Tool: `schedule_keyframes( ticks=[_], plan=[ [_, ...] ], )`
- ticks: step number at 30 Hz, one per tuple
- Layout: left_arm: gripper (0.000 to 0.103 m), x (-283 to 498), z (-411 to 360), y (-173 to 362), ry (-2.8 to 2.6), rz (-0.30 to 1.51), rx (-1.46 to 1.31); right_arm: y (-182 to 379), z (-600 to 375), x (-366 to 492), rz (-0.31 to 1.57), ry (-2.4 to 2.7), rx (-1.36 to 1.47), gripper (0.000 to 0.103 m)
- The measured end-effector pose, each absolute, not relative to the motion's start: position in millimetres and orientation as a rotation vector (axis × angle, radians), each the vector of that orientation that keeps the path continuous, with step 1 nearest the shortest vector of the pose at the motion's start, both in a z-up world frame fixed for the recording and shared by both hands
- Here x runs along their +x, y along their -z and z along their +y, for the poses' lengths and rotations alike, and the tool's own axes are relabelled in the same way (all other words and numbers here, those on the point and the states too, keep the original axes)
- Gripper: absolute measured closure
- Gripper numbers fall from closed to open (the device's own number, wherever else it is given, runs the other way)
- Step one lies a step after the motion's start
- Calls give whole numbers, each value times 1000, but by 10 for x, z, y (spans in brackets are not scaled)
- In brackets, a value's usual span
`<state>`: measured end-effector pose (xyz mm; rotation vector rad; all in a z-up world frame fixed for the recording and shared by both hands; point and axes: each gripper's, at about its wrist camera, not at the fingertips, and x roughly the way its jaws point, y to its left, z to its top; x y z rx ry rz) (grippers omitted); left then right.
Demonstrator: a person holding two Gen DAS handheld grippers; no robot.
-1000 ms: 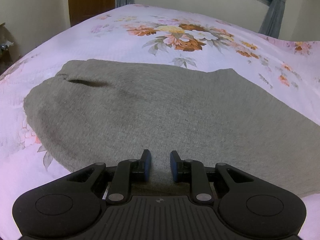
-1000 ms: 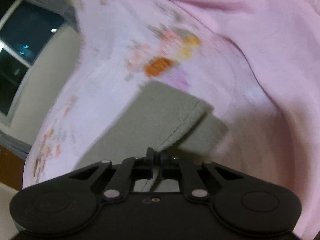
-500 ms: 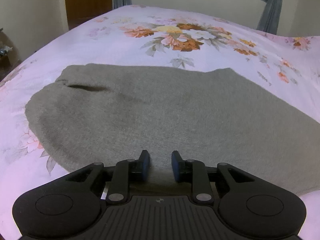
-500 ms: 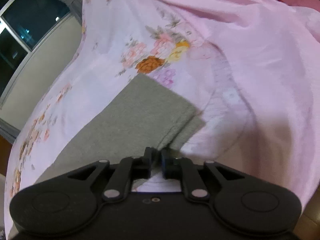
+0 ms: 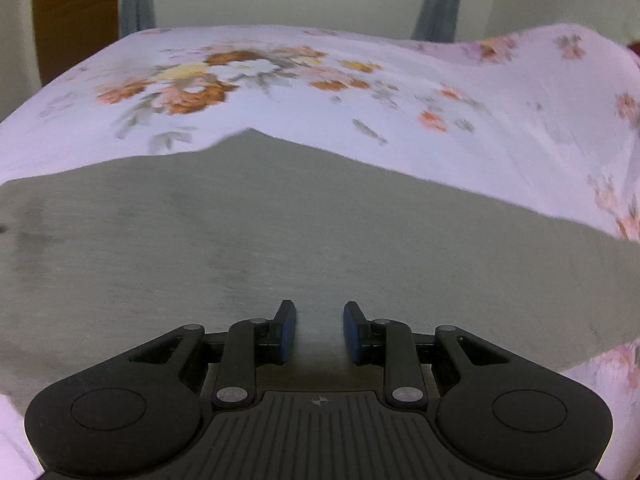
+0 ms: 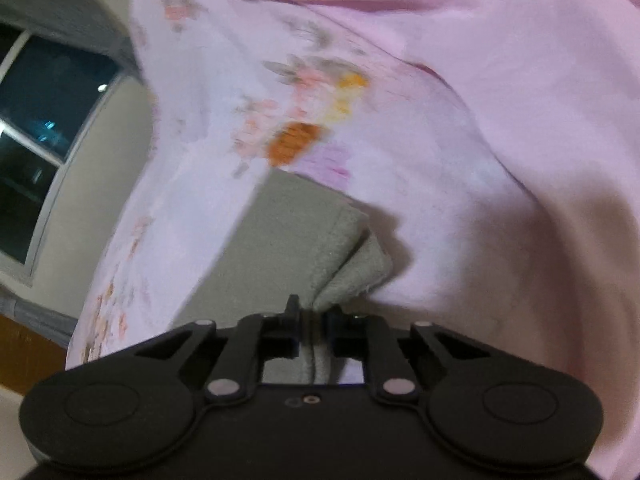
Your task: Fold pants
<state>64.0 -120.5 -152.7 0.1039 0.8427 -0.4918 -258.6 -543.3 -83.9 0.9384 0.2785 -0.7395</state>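
The right gripper [image 6: 311,314] is pinching the grey knit pants [image 6: 292,240] by their hem corner (ready for folding, I judge) while the left gripper [image 5: 316,330] is hovering over the pants, jaws apart and holding nothing.

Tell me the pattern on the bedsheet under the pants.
The bedsheet is pale pink with orange, yellow and white flower clusters, clearest in the left wrist view.

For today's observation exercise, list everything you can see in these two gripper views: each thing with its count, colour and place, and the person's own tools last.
pants: one, grey, spread flat on the bed; hem end pinched at the right gripper.
bedsheet: one, pink with orange and yellow flowers, under the pants.
door: one, brown, far left behind the bed.
curtains: grey, along the far wall.
window: one, dark, at the left in the right view.
left gripper: one, black with blue pads, slightly open over the pants, gripping nothing.
right gripper: one, black, closed on the pants' hem.
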Motion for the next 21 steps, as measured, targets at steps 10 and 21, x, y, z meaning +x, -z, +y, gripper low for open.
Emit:
schedule_keyframes(
  ticks=[10,21],
  plan=[
    [76,519,-1198,1565,495,851,130,1031,-5545,-2626,469,793,815,90],
    [76,525,-2025,1279,681,840,98,432,-5118,-2247,416,712,499,69]
  ],
)
